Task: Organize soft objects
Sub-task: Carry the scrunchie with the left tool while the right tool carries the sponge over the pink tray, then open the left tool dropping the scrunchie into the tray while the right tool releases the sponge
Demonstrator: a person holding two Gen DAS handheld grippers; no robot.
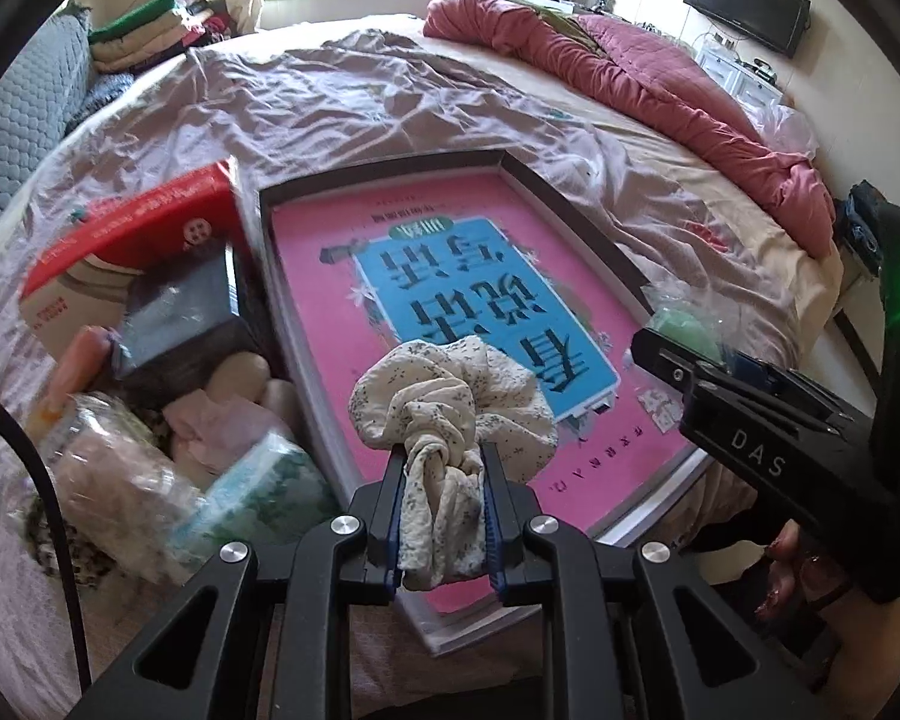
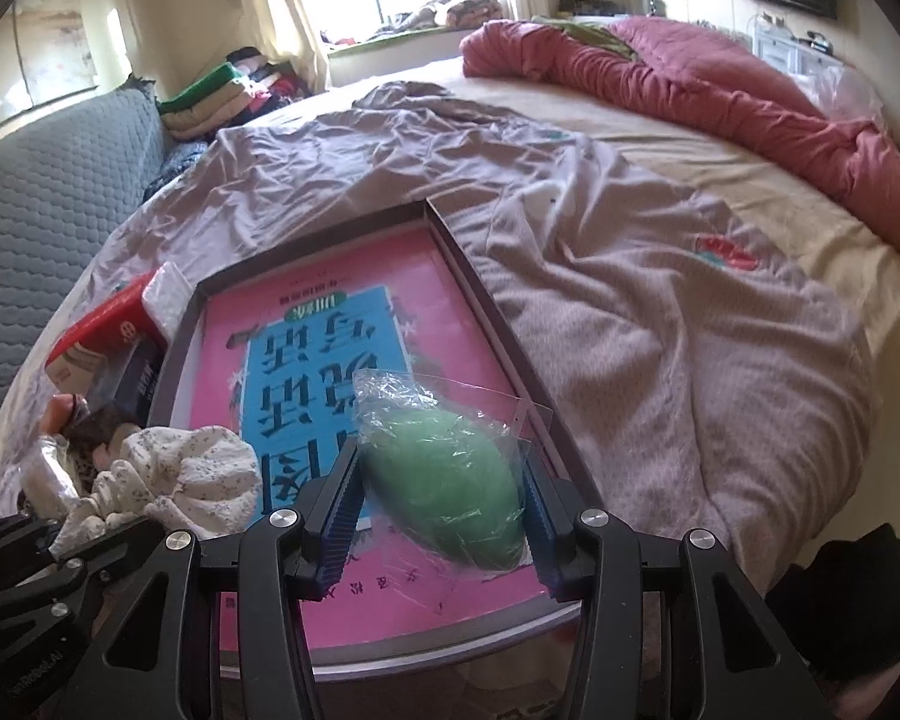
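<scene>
A cream floral fabric scrunchie [image 1: 450,396] hangs over the near end of a shallow dark-rimmed box [image 1: 390,171] with a pink and blue printed bottom. My left gripper [image 1: 442,456] is shut on the scrunchie's bunched lower part. A soft green object in a clear plastic bag [image 2: 444,480] sits between the pads of my right gripper [image 2: 441,462], which is shut on it above the box's [image 2: 306,228] near right corner. In the right wrist view the scrunchie [image 2: 192,468] shows at lower left. In the left wrist view the right gripper [image 1: 672,336] and the green bag [image 1: 684,324] show at the right.
Left of the box lies a heap: a red carton [image 1: 150,222], a dark small box [image 1: 180,312], a green-white tissue pack [image 1: 252,492] and wrapped soft items. All rest on a bed with a crumpled mauve sheet [image 2: 630,300]. A red quilt [image 1: 660,96] is bunched at the far right.
</scene>
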